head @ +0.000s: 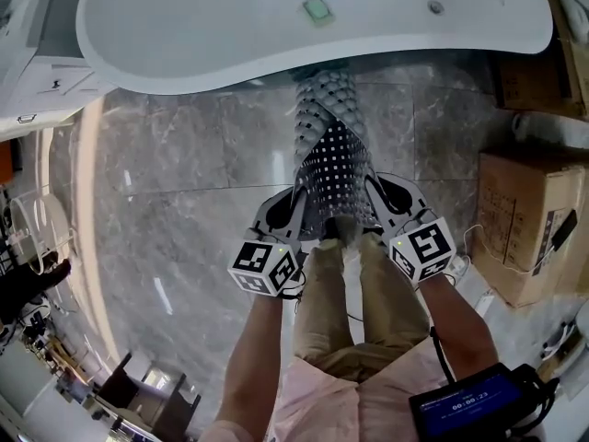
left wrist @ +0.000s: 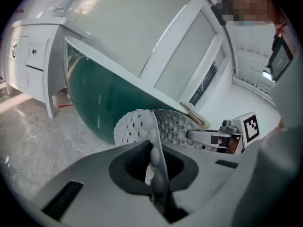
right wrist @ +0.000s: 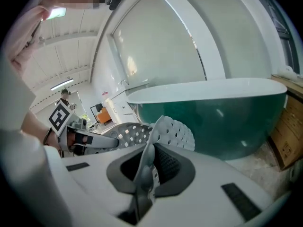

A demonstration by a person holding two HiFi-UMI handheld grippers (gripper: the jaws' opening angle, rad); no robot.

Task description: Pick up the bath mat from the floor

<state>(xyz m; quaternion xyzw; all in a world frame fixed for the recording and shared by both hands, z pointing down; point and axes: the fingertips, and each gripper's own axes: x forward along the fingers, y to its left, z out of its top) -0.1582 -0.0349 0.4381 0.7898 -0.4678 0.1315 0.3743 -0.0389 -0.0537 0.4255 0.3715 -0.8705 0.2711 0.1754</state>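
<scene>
My left gripper (head: 293,203) and right gripper (head: 379,193) each pinching a near corner of the mat (head: 333,150), mat stretching toward tub (head: 230,26), tub's green side only in gripper views, boxes (head: 529,224) right

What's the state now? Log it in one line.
left hand-held gripper: shut on bath mat | right hand-held gripper: shut on bath mat | bath mat: near edge gripped, rest droops toward bathtub

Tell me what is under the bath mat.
Grey marble floor shows around the bath mat, pinched by the left gripper and right gripper. The floor directly beneath it is covered.
</scene>
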